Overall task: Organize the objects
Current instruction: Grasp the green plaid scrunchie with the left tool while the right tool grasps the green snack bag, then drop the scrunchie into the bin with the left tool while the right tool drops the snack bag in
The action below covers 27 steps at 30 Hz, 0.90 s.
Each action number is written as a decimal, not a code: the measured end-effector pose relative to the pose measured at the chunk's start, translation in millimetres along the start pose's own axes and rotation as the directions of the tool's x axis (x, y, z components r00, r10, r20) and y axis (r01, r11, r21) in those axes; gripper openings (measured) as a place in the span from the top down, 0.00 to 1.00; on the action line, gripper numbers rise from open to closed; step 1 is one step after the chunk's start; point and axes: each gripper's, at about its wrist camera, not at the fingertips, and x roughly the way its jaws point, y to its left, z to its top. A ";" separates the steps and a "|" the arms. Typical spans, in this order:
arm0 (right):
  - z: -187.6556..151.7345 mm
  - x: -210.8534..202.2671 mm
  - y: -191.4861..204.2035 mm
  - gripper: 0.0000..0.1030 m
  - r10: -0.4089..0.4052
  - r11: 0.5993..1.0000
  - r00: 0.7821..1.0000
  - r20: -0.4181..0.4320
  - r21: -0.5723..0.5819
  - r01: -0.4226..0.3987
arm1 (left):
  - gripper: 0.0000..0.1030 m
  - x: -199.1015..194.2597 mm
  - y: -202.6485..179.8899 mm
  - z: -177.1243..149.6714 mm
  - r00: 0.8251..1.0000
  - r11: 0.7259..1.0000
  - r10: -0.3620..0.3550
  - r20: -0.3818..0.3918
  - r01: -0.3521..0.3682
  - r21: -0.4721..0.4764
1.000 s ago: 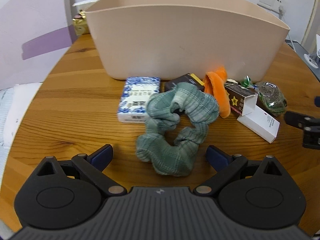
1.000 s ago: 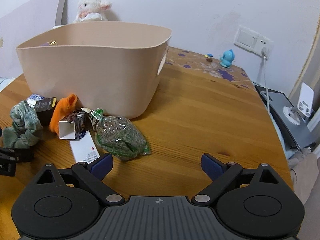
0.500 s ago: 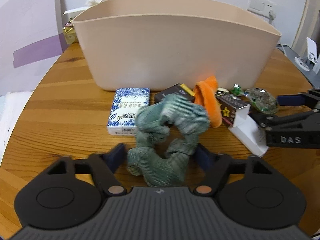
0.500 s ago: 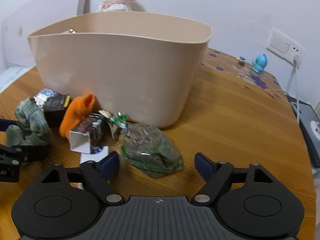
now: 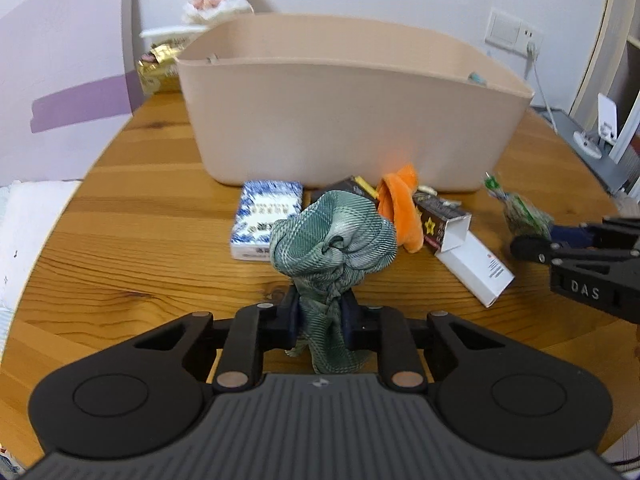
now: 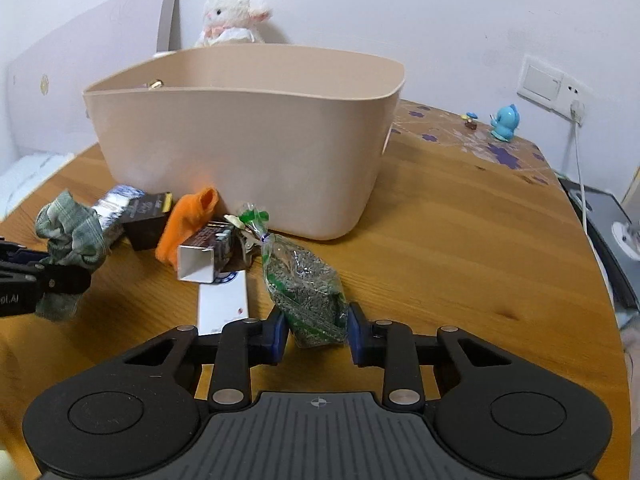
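1. Two grippers, each gripping: the left gripper [image 5: 320, 316] has its fingers clamped on the green scrunchie [image 5: 334, 240], bunched above the tabletop [image 5: 140, 248].
2. The right gripper [image 6: 316, 334] has its fingers pinching the seed bag [image 6: 304, 288], near the beige basket [image 6: 248, 152].

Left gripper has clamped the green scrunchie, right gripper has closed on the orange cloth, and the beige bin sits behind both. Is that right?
Not quite. The right gripper has closed on the clear bag of green bits, not the orange cloth, as the right wrist view shows. The left gripper does clamp the green scrunchie, with the beige bin behind.
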 end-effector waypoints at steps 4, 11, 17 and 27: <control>-2.5 -15.9 0.4 0.73 -0.017 1.000 0.999 0.031 0.018 0.016 | 0.79 -20.6 3.1 -2.8 0.999 1.000 0.010 0.046 -0.010 -0.007; 8.5 -55.4 7.0 0.73 -0.037 0.999 0.989 0.143 0.038 0.032 | 0.78 -55.2 15.7 12.4 0.989 0.999 0.037 0.146 -0.036 -0.010; 35.2 -78.6 10.4 0.73 -0.050 0.998 0.969 0.244 0.052 0.038 | 0.78 -72.1 22.1 42.6 0.972 0.999 0.049 0.230 -0.050 0.000; 96.5 -66.9 0.7 0.73 -0.057 0.996 0.945 0.322 0.080 0.033 | 0.78 -39.4 21.4 105.7 0.964 0.998 0.054 0.259 -0.063 0.025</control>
